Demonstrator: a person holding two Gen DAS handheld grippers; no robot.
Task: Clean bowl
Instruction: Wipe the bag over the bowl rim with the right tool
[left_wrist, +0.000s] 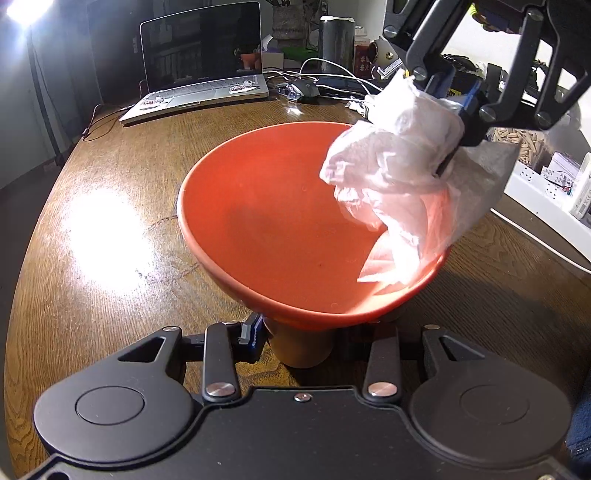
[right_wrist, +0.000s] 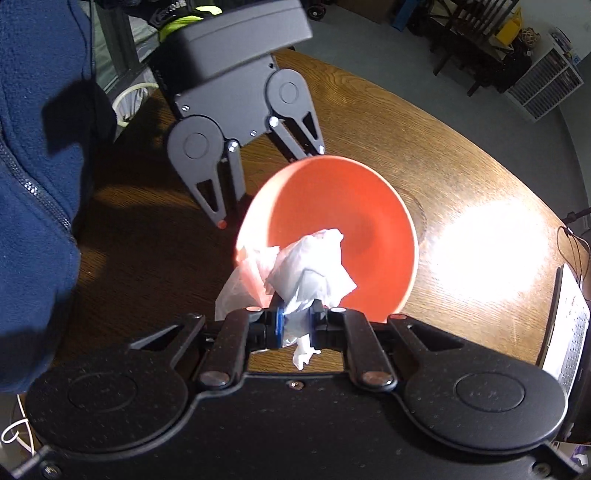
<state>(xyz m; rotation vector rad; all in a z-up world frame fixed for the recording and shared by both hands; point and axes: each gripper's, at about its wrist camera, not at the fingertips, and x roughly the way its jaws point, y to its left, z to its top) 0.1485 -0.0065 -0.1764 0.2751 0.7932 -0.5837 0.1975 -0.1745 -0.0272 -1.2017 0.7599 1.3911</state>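
An orange bowl (left_wrist: 280, 229) with a narrow foot stands tilted over the wooden table (left_wrist: 110, 229). My left gripper (left_wrist: 301, 338) is shut on the bowl's foot and holds it. My right gripper (right_wrist: 297, 326) is shut on a crumpled white paper towel (right_wrist: 310, 269), which hangs over the bowl's near rim and touches its inner wall. In the left wrist view the towel (left_wrist: 399, 177) sits at the bowl's right rim under the right gripper (left_wrist: 452, 125). In the right wrist view the bowl (right_wrist: 354, 229) opens toward me.
An open laptop (left_wrist: 199, 66) stands at the table's far side, with a mouse (left_wrist: 304, 88), cables and a dark cylinder (left_wrist: 337, 44) beside it. A white shelf with small items (left_wrist: 546, 173) is to the right. A bright glare patch lies on the table left of the bowl.
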